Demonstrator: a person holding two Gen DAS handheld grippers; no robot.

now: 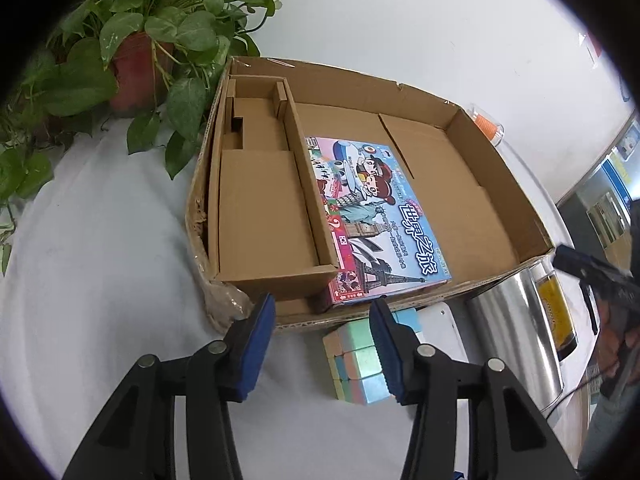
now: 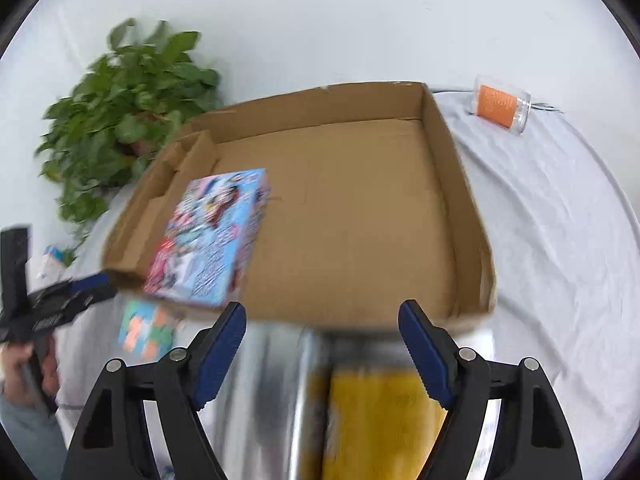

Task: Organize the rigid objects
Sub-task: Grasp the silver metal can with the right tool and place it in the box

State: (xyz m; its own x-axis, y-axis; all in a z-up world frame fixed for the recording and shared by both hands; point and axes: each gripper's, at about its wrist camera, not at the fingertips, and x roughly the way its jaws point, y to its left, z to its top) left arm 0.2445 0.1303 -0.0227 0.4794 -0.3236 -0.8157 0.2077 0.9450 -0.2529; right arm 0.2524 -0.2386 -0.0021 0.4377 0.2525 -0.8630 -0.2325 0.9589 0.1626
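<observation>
A shallow cardboard box [image 1: 472, 216] lies on the white cloth, with a colourful game box [image 1: 372, 216] lying flat inside, next to its divider. The box [image 2: 360, 208] and game box [image 2: 212, 236] also show in the blurred right wrist view. A pastel puzzle cube [image 1: 356, 360] sits on the cloth just in front of the box; it shows too in the right wrist view [image 2: 148, 330]. My left gripper [image 1: 324, 336] is open and empty, just left of the cube. My right gripper [image 2: 322, 344] is open and empty above a silver can with a yellow label [image 2: 360, 412].
A potted plant [image 1: 136, 52] stands at the box's far left corner. A clear jar with an orange label [image 2: 500, 106] lies on the cloth beyond the box's right side. The silver can [image 1: 528, 332] stands right of the cube, with a white object [image 1: 440, 328] between them.
</observation>
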